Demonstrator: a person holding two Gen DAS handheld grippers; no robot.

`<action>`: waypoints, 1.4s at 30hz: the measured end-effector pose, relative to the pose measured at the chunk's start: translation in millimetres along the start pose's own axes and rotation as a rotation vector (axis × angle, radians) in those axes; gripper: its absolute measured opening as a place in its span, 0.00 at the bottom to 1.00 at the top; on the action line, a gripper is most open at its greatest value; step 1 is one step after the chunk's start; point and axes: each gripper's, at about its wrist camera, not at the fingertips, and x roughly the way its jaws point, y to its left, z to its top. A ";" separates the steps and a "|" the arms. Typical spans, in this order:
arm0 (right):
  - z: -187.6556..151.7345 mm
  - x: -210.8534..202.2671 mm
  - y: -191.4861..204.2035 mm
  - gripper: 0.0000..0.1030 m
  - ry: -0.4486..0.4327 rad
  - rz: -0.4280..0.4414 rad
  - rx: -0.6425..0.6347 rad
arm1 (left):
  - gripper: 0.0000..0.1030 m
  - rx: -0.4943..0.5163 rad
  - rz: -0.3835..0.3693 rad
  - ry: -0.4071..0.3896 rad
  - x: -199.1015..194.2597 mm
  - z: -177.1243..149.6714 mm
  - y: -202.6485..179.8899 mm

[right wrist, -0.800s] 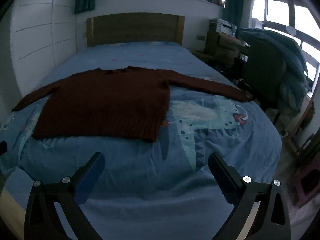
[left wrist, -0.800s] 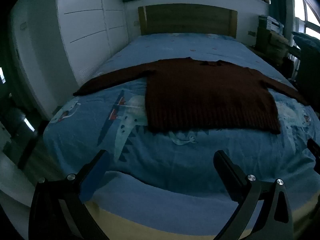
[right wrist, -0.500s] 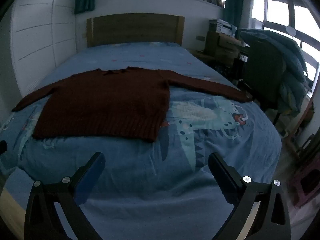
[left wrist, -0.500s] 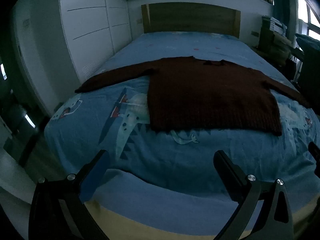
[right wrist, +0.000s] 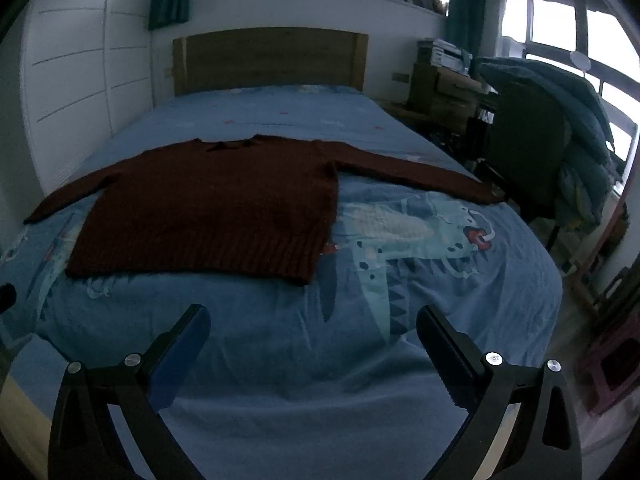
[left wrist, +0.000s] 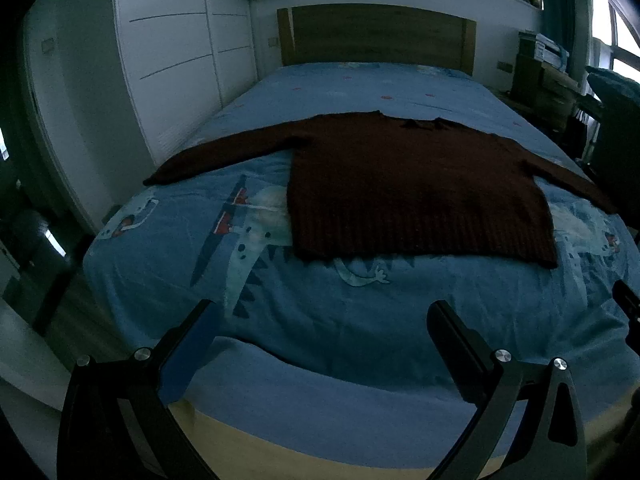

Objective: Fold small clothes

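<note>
A dark red knitted sweater (left wrist: 416, 192) (right wrist: 224, 204) lies flat on the blue bed, both sleeves spread out sideways and the neck toward the headboard. My left gripper (left wrist: 320, 312) hovers over the foot of the bed, short of the sweater's hem, its jaws wide apart and empty. In the right wrist view my right gripper (right wrist: 312, 316) stands open over bare sheet, below the sweater's lower right corner, holding nothing. The tip of the right gripper shows at the right edge of the left wrist view.
The blue sheet (left wrist: 304, 312) (right wrist: 400, 280) carries a dinosaur print. A wooden headboard (left wrist: 376, 36) stands at the far end. White wardrobe doors (left wrist: 172, 60) line the left. A chair draped with a teal quilt (right wrist: 540, 120) and a desk crowd the right side.
The left wrist view has tilted slightly, so the sweater sits a little lower and nearer. The right gripper's view is unchanged. Both stay open.
</note>
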 end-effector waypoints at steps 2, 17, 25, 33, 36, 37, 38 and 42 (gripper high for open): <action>2.0 -4.3 2.7 1.00 0.000 -0.001 0.001 | 0.99 -0.001 -0.005 -0.002 0.3 -0.7 -0.5; 1.4 -6.2 0.5 1.00 -0.002 -0.002 -0.002 | 0.99 0.012 -0.031 -0.006 -2.1 -1.8 -3.4; 1.9 -5.3 0.3 1.00 -0.004 -0.003 -0.004 | 0.99 0.020 -0.032 -0.018 -3.8 -1.2 -5.2; 1.9 -6.0 -1.3 1.00 -0.009 -0.008 -0.003 | 0.99 0.027 -0.041 -0.019 -3.5 -1.4 -6.3; 2.2 -6.6 -0.8 1.00 -0.009 -0.009 -0.003 | 0.99 0.029 -0.043 -0.017 -3.2 -1.5 -6.5; 2.4 -6.7 -1.2 1.00 -0.008 -0.008 -0.003 | 0.99 0.028 -0.042 -0.017 -3.3 -1.5 -6.4; 2.1 -6.8 -0.9 1.00 -0.009 -0.008 -0.003 | 0.99 0.027 -0.042 -0.016 -3.0 -1.5 -6.2; 2.2 -6.8 -0.9 1.00 -0.009 -0.009 -0.003 | 0.99 0.027 -0.041 -0.018 -3.0 -1.6 -6.5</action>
